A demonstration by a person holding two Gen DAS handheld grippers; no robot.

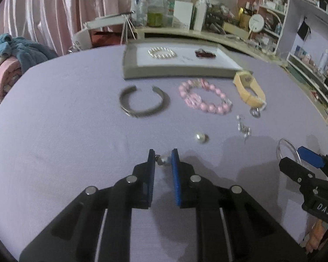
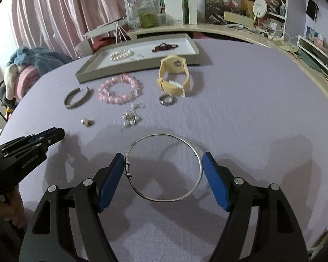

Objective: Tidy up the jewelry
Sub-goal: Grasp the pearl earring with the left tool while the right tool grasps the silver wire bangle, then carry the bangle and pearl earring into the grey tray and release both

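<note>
My left gripper (image 1: 163, 155) is shut on a pearl earring (image 1: 164, 160), held between its blue pads just above the purple cloth. A second pearl earring (image 1: 201, 138) lies ahead of it. My right gripper (image 2: 164, 163) is shut on a thin silver bangle (image 2: 164, 167), gripping it across its width above the cloth. The grey tray (image 1: 177, 71) at the back holds a pearl bracelet (image 1: 162, 52) and a dark red bracelet (image 1: 204, 54). A grey cuff (image 1: 143, 103), a pink bead bracelet (image 1: 204, 97) and a yellow watch (image 1: 249, 88) lie in front of the tray.
A silver ring (image 2: 167, 100) and small crystal earrings (image 2: 131, 118) lie on the cloth. A cluttered shelf (image 2: 185, 6) stands behind the table. Folded clothes (image 2: 26, 65) sit at the far left. Shelving (image 1: 312, 80) runs along the right.
</note>
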